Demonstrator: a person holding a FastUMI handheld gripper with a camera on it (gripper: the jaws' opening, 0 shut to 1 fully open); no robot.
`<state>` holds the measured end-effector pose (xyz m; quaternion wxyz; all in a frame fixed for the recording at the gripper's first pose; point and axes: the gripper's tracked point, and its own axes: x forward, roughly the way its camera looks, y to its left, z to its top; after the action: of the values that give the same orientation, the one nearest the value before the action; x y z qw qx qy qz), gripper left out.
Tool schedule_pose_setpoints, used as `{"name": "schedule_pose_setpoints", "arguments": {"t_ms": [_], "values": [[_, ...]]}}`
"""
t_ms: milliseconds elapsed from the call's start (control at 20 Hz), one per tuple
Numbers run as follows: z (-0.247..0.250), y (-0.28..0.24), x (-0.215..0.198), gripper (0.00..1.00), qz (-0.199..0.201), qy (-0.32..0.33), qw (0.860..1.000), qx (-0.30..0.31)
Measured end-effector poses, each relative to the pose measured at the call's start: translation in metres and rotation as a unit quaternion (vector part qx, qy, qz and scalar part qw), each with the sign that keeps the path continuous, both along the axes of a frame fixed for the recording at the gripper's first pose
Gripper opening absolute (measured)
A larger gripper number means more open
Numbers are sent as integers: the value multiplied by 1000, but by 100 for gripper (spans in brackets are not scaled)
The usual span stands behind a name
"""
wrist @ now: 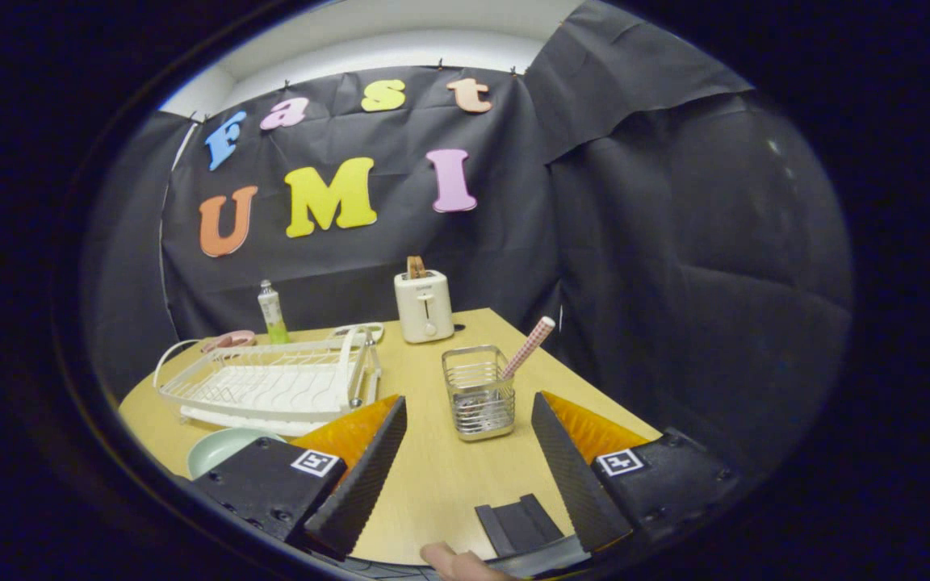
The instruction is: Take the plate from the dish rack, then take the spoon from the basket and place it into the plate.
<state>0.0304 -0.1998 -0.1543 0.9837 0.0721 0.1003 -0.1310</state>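
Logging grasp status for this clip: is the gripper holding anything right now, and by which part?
Nothing is held. The gripper is open over bare table, with the basket just ahead.

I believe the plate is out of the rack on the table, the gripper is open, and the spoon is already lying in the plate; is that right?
Not quite: in the gripper view the spoon stands in the wire basket just ahead of the fingers, its handle leaning out. The rest holds: the plate sits on the table in front of the dish rack, and the gripper is open.

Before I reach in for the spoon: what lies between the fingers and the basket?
Only bare table. In the gripper view the open gripper faces the basket, spoon inside.
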Motion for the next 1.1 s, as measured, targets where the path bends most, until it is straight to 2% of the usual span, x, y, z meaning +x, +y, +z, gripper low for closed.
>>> {"name": "schedule_pose_setpoints", "arguments": {"t_ms": [250,350,550,700,950,1000,1100], "values": [[1,-50,7,100,-28,-16,999,-28],[1,-59,17,100,-26,-15,999,-22],[-2,-76,55,100,0,1,999,34],[-5,-68,87,99,44,12,996,71],[-5,-58,119,99,76,15,995,60],[-8,-54,125,95,82,19,994,63],[-20,-51,131,78,82,37,993,78]]}}
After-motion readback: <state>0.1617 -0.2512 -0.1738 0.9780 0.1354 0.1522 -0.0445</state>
